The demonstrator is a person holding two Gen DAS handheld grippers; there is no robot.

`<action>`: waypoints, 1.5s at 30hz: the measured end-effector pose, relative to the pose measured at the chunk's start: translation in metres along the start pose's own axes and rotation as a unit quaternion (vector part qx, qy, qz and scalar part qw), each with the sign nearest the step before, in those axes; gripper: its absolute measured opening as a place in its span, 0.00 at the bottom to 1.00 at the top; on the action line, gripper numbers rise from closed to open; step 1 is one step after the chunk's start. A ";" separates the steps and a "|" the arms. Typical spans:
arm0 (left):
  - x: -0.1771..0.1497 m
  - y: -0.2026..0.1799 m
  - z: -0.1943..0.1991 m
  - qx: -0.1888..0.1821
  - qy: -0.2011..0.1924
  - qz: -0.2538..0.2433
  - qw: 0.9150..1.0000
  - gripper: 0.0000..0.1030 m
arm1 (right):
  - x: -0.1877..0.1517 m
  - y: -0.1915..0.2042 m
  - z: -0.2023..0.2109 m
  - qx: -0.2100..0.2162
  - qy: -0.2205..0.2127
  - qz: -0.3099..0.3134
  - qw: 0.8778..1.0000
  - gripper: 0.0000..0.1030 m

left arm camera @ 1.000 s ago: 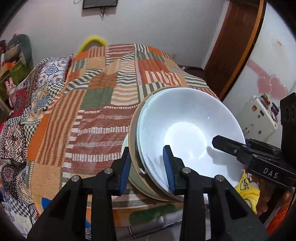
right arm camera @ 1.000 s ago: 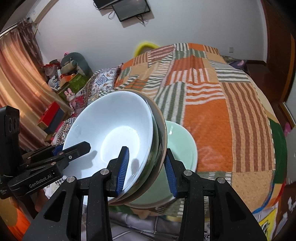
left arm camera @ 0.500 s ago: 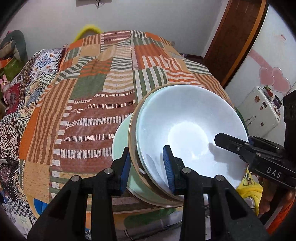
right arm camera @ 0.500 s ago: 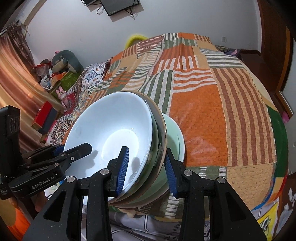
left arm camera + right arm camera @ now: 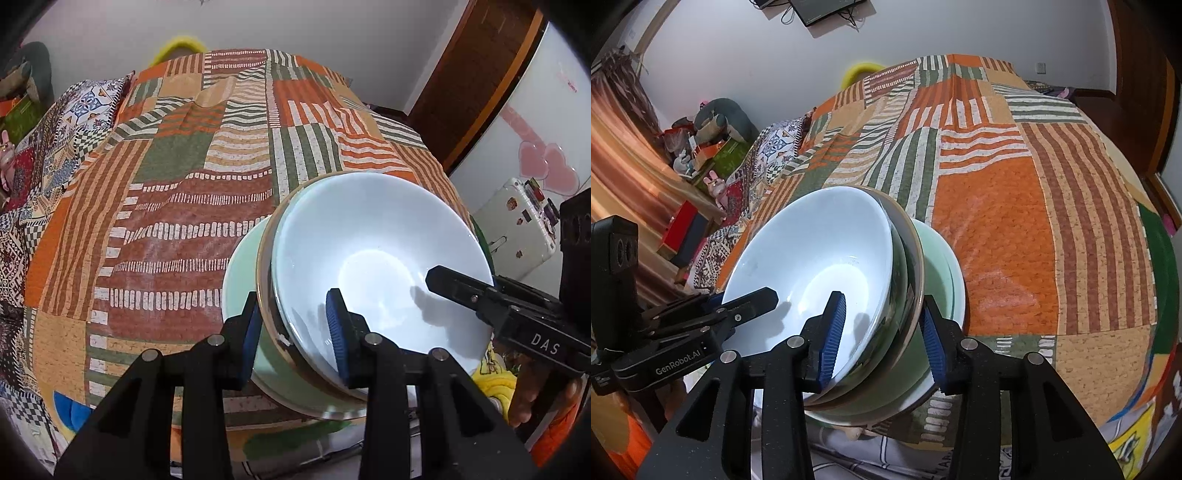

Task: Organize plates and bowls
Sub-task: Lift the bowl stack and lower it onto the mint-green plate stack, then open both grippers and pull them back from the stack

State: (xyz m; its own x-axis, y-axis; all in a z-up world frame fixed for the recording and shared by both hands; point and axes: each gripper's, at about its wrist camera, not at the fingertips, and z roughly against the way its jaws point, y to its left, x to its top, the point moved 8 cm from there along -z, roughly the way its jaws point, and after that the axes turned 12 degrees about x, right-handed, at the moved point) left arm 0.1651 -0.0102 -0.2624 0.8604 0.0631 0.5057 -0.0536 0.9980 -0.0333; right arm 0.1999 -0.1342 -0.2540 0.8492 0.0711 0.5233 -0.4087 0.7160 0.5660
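While the stack of bowls (image 5: pixel 369 258) hangs low over the patchwork bedspread (image 5: pixel 166 221), both grippers carry it from opposite rims. The left gripper (image 5: pixel 295 328) is clamped on the near rim, one pad inside the white bowl (image 5: pixel 812 266), the other outside. The right gripper (image 5: pixel 882 332) straddles the opposite rim; its jaws have just been opening, and pad contact looks light. Lower both sides evenly, keep the stack level, and seat the green plate (image 5: pixel 942 266) flat before releasing.

Both wrist cameras look steeply down along their fingers, close over the stacked bowls (image 5: pixel 376 266) from opposite rims; both share the patchwork bedspread (image 5: pixel 997 221) beyond.
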 end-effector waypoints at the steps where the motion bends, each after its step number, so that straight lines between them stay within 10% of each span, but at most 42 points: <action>1: 0.001 0.000 -0.001 -0.002 0.002 0.003 1.000 0.34 | 0.000 0.000 0.000 0.001 -0.001 0.001 1.000 0.38; 21: 0.027 0.004 0.077 0.041 -0.124 -0.003 0.991 0.36 | 0.019 0.023 0.036 -0.013 -0.051 0.061 0.997 0.50; 35: 0.049 -0.003 0.200 0.035 -0.287 0.012 0.957 0.42 | 0.051 0.085 0.131 -0.003 -0.191 0.147 0.971 0.57; 45: 0.046 -0.003 0.249 0.032 -0.353 0.019 0.935 0.69 | 0.055 0.118 0.173 -0.001 -0.262 0.194 0.945 0.66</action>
State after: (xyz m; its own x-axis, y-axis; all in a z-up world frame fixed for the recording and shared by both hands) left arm 0.0782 -0.0096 -0.0247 0.3087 0.0618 0.9491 -0.1275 0.9916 -0.0230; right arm 0.1405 -0.1663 -0.0482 0.3537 -0.0255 0.9350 -0.6539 0.7080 0.2667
